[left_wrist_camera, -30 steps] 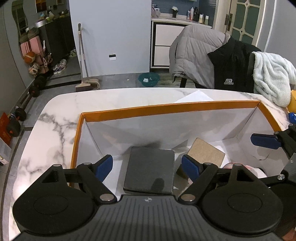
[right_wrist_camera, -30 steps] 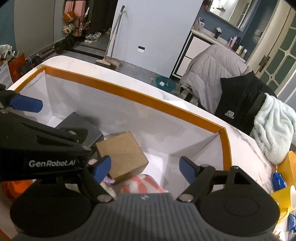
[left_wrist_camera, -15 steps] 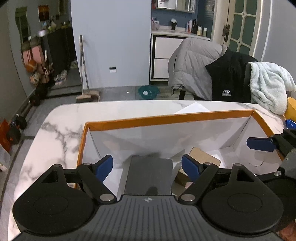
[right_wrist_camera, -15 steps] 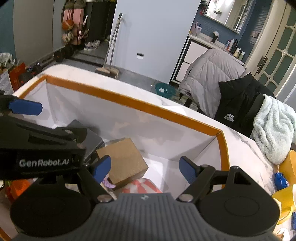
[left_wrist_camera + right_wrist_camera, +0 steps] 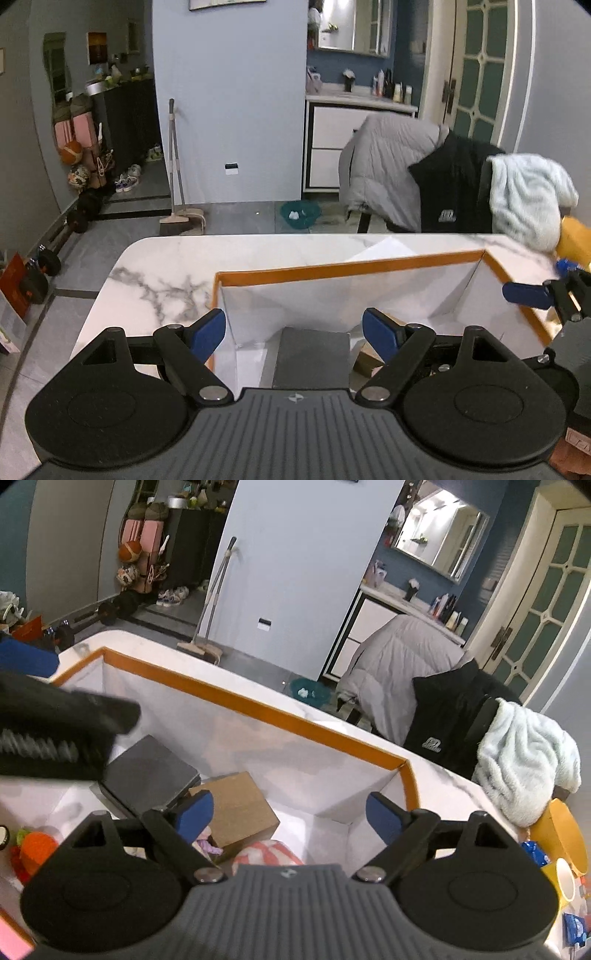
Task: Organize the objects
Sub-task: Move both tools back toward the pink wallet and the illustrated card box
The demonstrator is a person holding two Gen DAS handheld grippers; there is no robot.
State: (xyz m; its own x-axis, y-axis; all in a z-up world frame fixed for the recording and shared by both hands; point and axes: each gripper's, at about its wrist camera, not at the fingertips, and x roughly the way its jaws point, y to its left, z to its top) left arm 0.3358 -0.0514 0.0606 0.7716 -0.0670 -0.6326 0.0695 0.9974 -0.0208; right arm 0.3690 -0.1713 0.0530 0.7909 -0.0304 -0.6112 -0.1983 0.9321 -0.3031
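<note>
Dark-grey flat box (image 5: 312, 356) lies lengthwise away; both grippers' fingers (image 5: 382, 816) spread, empty.

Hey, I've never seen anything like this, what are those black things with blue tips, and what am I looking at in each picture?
They are two hand-held grippers, each with a camera looking along its two blue-tipped fingers. One picture looks out from the left gripper, the other from the right gripper. Both hover over a white storage box with an orange rim on a marble table. Inside lie a dark grey flat box, a brown cardboard box and something red-and-white striped. Both grippers are open and hold nothing; the right one's jaws have just been opening.
</note>
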